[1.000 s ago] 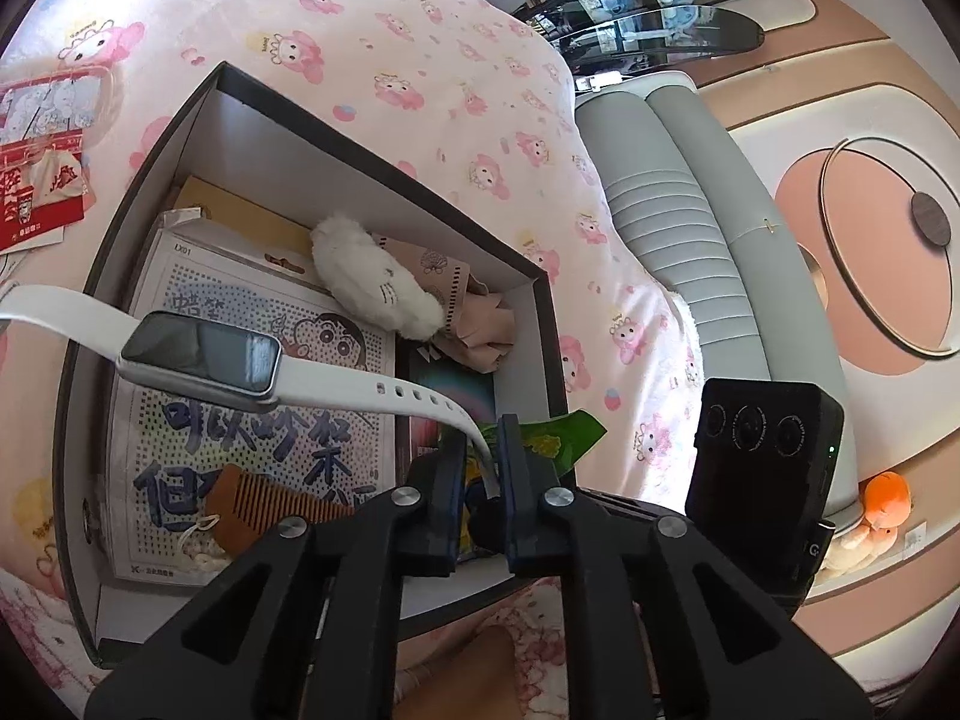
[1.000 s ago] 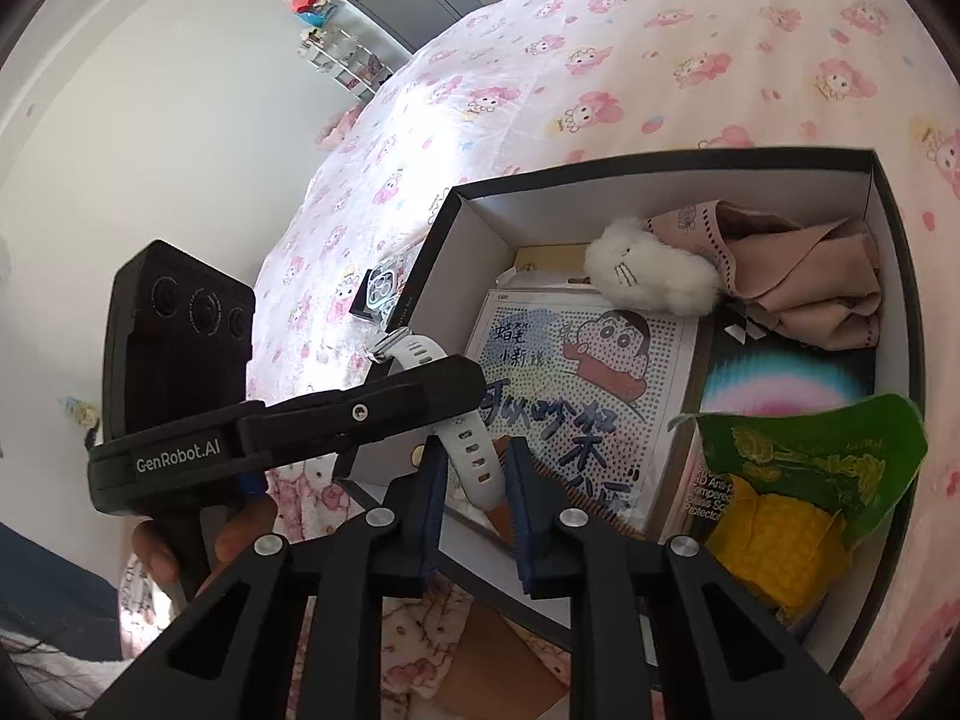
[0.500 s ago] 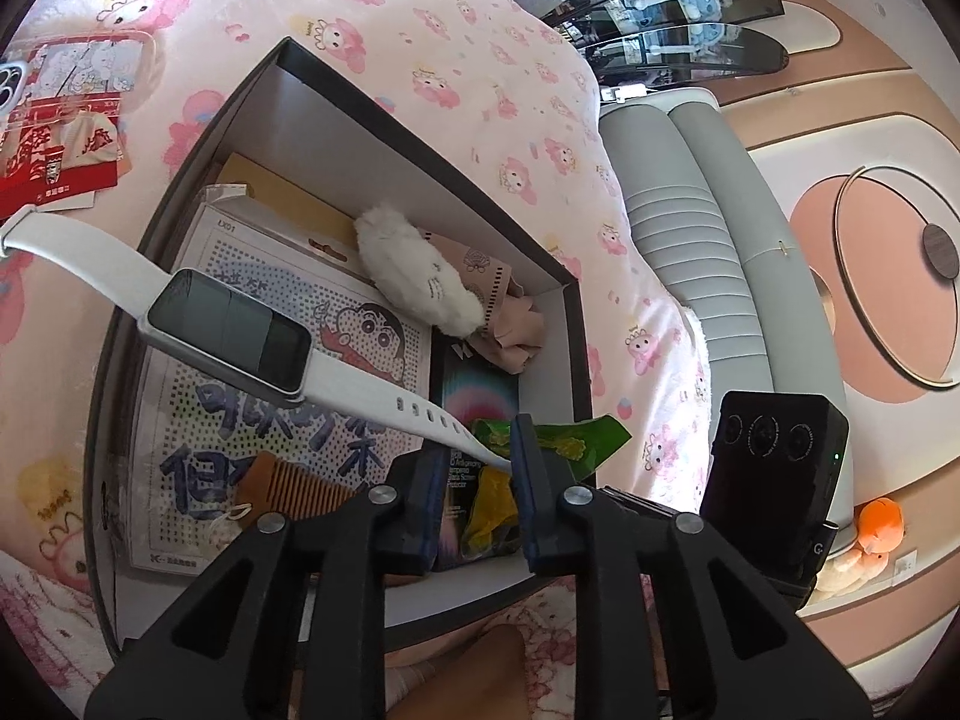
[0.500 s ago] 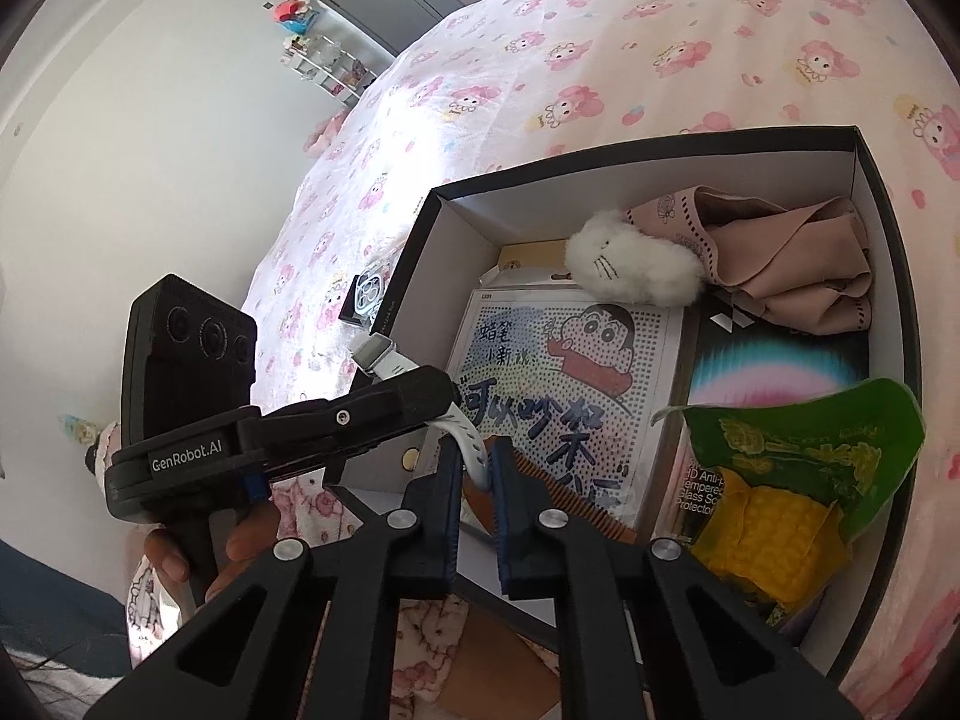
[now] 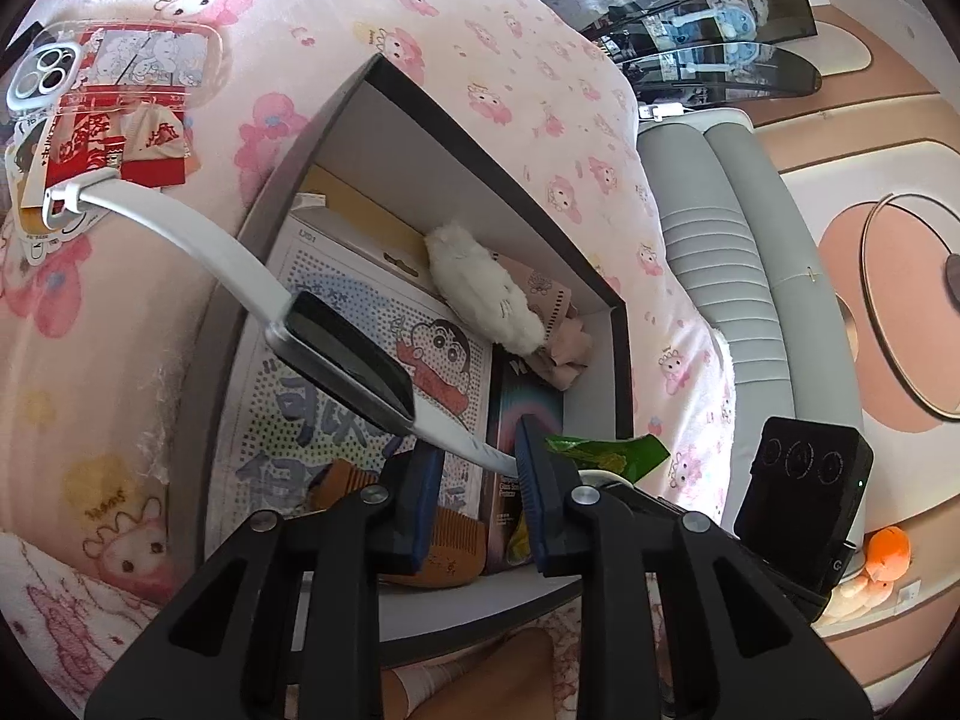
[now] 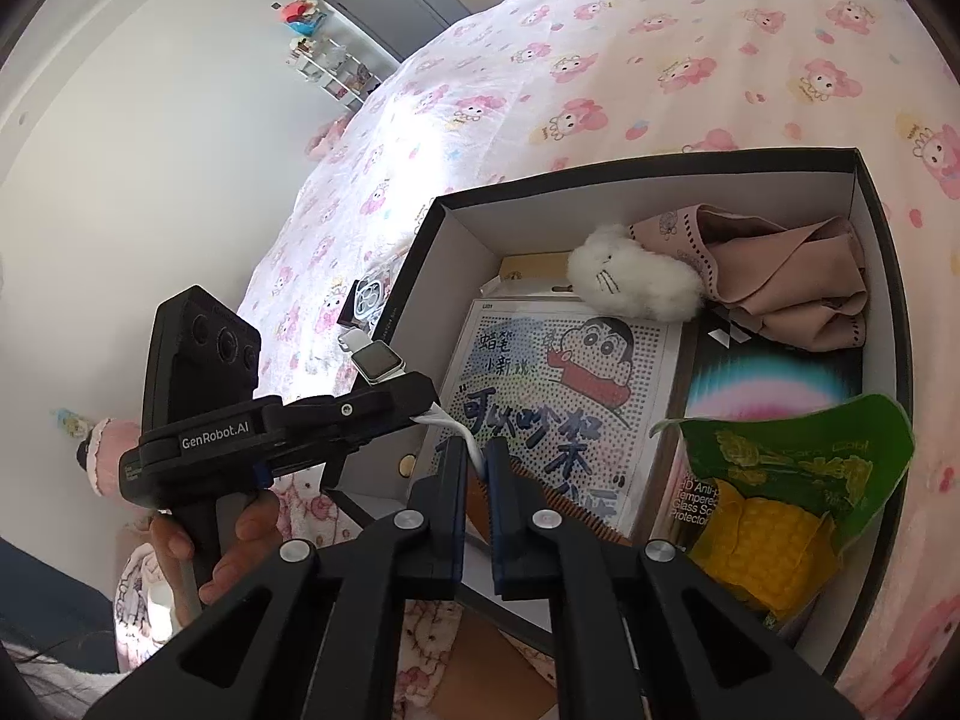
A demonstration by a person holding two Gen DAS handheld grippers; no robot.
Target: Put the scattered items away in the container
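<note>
White watch [image 5: 336,354] over the near left part of the box [image 5: 480,156], strap end between the parted jaws of the left gripper [image 5: 474,462] yet nipped by the closed right gripper [image 6: 477,462]; risk of tipping outside the rim, long end overhanging the bedspread [image 5: 480,30].

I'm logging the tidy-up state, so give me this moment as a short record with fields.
item in hand: white smartwatch, held over the box
left gripper: jaws apart, strap end passing between them
right gripper: closed on the strap
in box: white plush, pink cloth, wooden comb, green snack packet, cartoon dot sheet
outside box: phone case on the bedspread
</note>
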